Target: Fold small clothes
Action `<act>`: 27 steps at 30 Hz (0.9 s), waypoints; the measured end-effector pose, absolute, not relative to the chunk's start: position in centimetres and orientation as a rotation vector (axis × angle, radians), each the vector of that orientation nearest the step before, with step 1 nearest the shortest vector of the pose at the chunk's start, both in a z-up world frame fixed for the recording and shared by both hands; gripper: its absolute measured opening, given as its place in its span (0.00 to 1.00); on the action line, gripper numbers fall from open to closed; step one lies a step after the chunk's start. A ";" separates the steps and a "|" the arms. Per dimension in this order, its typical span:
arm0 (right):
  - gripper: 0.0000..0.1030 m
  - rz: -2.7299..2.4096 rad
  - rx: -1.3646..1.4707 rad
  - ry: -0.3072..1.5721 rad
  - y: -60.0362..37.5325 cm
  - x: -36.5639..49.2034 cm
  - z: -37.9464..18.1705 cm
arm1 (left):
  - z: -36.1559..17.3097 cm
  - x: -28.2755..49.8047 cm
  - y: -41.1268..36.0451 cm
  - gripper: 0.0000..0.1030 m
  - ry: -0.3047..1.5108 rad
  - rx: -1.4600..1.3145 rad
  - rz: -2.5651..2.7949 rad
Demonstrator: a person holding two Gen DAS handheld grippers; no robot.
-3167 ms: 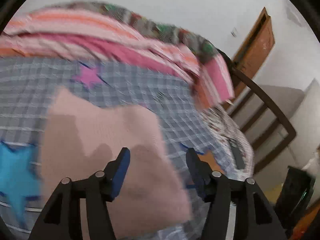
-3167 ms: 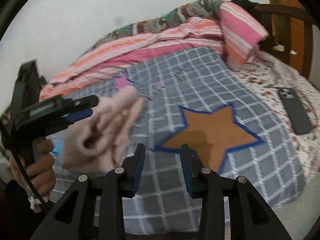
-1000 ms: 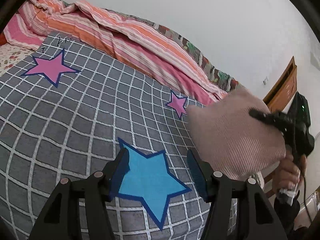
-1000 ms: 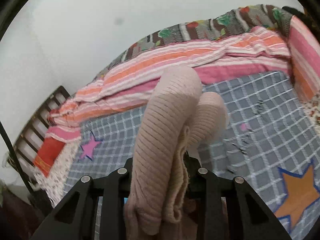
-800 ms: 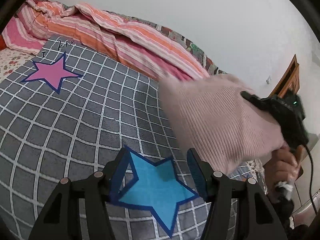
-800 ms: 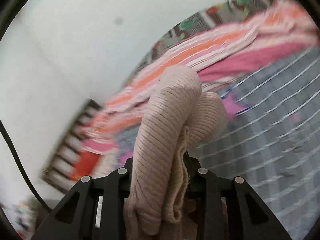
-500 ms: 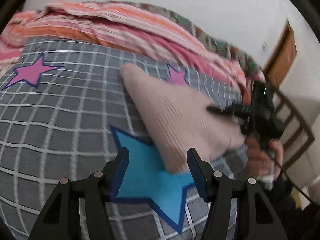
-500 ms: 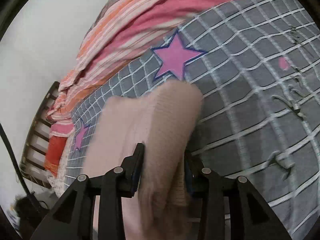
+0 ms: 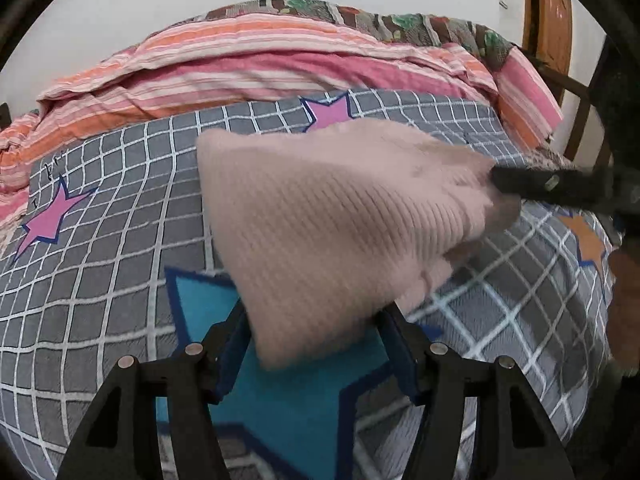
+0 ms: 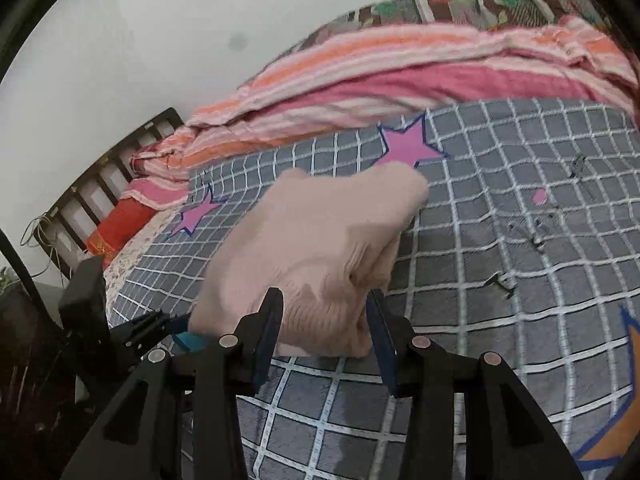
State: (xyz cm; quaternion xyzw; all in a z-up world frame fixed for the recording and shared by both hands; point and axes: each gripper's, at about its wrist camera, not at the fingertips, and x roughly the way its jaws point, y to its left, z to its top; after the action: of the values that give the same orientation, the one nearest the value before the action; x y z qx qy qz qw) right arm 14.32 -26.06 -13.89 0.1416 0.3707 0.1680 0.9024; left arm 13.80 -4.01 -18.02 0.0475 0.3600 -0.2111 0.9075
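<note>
Folded pink knit garment (image 10: 320, 248) set down mid-frame on the checked blanket (image 10: 520, 280), likely for stacking. Right gripper (image 10: 324, 320) fingers just loosening, bundle between them, barely pinched. Left gripper (image 9: 316, 340) fingers spread around its near corner, unclenched.

Soft, even indoor light fills both views, with no glare and only faint shadows under the pink knit garment (image 9: 340, 232) on the grid-patterned blanket (image 10: 500, 272). Motion blur smears the garment's edges and the striped quilt (image 9: 280, 68) behind. Fisheye distortion bends the grid lines, and black vignetting rounds off every corner.
</note>
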 end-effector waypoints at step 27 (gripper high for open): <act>0.27 0.212 0.391 0.792 -26.7 19.9 -15.1 | -15.8 13.0 3.7 0.48 0.713 -0.278 -0.474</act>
State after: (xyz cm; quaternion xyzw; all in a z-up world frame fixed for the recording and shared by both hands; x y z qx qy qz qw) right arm 19.87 -26.72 -15.15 0.1888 0.3825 0.1026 0.8986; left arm 13.03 3.74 -15.76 -0.1344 0.3444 -0.2290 0.9005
